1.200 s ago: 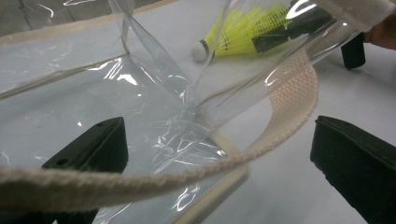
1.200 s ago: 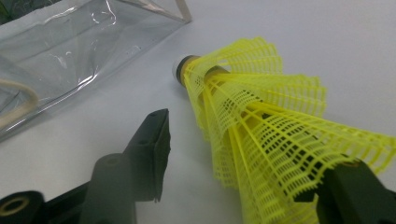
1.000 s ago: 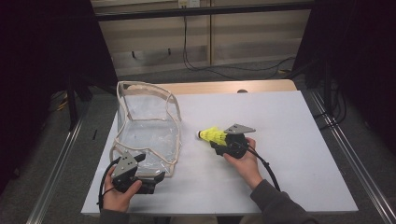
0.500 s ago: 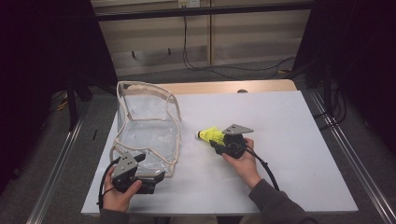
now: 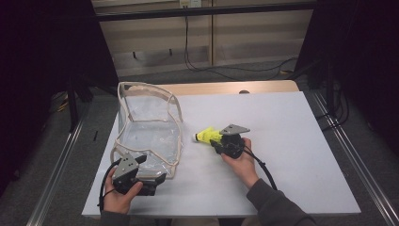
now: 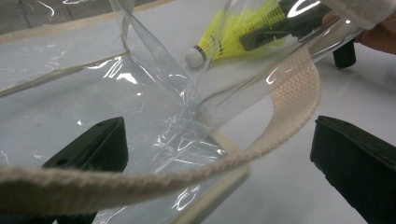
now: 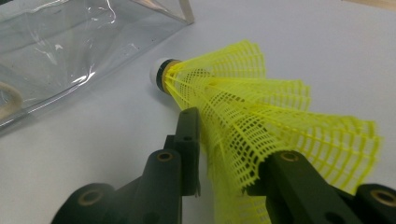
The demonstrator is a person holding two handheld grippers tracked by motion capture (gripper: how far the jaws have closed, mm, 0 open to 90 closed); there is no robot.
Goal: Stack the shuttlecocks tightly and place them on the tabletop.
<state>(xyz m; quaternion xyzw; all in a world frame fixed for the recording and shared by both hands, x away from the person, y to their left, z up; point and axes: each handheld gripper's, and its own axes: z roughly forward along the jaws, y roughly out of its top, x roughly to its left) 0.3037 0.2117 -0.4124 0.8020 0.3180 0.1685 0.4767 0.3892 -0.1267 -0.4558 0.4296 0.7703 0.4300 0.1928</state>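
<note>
**Clear bag at the left, shuttlecock pinched at the middle**

At the counter's (image 5: 301, 122) near left corner we see the left hand (image 5: 118, 197) holding the left tongs (image 5: 157, 179), which sit at the near end of a clear plastic bag (image 5: 146, 127). In the left gripper view the two black jaws stand spread wide, with the bag's woven cream strap (image 6: 289, 116) looping across between them and the bag's clear wall over the left jaw; we cannot tell whether either jaw touches the strap. The bag lies along the left edge of the counter, its cream-trimmed opening raised toward the far side.

Just right of the bag, near the middle of the counter, we see the yellow shuttlecock (image 5: 207, 136) in the right tongs (image 5: 217, 141), its white tip pointing left toward the bag and well short of the bag's wall. In the right gripper view the jaws are pressed in on the shuttlecock's (image 7: 261, 112) mesh skirt, one on each side, pinching it. The right hand (image 5: 241, 160) grips the tool from the near side, and a black cable (image 5: 263, 167) trails toward the near edge.
</note>
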